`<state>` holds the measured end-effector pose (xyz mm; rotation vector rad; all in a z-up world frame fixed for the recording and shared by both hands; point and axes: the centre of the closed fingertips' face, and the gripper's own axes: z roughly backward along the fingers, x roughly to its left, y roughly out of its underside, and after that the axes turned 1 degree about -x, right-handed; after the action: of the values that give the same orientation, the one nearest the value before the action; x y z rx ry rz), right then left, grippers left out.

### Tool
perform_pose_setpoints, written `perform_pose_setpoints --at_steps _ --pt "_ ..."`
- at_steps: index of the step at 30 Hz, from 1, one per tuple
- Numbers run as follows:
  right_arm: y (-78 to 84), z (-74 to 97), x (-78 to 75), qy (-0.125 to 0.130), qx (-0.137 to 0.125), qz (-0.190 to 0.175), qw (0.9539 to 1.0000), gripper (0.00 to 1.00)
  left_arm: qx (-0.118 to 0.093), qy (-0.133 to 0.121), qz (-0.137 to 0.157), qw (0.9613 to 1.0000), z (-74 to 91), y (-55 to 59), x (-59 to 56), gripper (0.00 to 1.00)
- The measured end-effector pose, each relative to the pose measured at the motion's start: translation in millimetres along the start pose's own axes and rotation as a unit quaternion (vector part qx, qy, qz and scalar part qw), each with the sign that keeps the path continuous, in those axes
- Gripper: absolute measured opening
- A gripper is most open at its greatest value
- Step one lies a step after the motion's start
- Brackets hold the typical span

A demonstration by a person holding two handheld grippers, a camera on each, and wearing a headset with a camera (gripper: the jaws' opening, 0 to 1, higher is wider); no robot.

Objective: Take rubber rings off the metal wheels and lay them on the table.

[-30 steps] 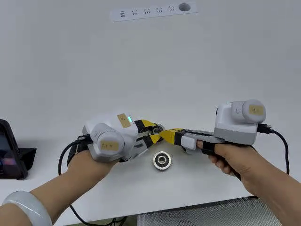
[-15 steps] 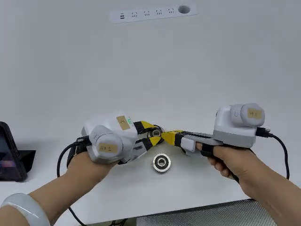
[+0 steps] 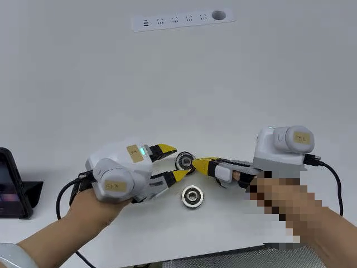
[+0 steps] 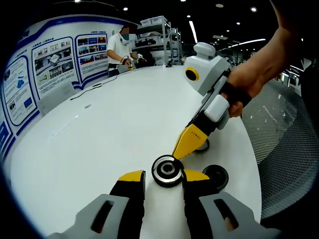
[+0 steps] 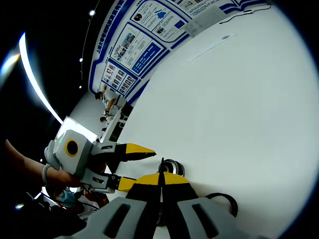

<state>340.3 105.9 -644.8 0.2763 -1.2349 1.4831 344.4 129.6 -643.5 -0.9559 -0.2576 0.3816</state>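
Right gripper point(image 5: 160, 175) pinches the wheel point(image 5: 171, 165), its closed jaws hiding the contact.

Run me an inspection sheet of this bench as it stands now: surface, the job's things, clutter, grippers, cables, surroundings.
Surface: white table, bare beyond the work.
Job's things: upright wheel at the right gripper's tips; second wheel lying flat on the table, nearer the person.
Clutter: dark tablet on a stand at the left edge.
Grippers: left gripper open, jaws either side of the upright wheel; right gripper shut, apparently pinching that wheel's rim.
Cables: black cable from the left gripper; another cable from the right.
Surroundings: power strip at the far side; display boards behind.
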Motion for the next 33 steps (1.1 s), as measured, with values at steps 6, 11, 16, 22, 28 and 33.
perform_pose_setpoints --at_steps 6,11,16,22,28,33 --pt "0.1 -0.1 3.5 -0.004 -0.001 0.000 1.0000 0.02 0.002 -0.004 0.008 1.0000 4.4 4.5 1.6 0.37" --pt "-0.6 -0.1 10.3 -0.011 -0.003 0.000 0.9999 0.02 -0.001 -0.004 0.016 0.9999 7.1 6.8 -0.2 0.42" --pt "-0.2 1.3 16.6 -0.019 -0.006 0.000 0.9998 0.02 -0.003 -0.005 0.029 0.9996 10.5 10.5 -1.2 0.49" --pt "-1.7 8.1 31.1 -0.034 -0.018 -0.006 0.9992 0.02 -0.004 -0.006 0.037 0.9993 15.1 14.5 -0.9 0.50" --pt "-1.6 22.7 37.8 -0.037 -0.027 -0.004 0.9989 0.02 0.000 -0.009 0.043 0.9990 18.1 18.5 -0.6 0.49" --pt "-2.2 38.5 28.4 -0.024 -0.037 -0.012 0.9990 0.02 0.001 -0.010 0.044 0.9990 18.5 19.5 -1.7 0.48"
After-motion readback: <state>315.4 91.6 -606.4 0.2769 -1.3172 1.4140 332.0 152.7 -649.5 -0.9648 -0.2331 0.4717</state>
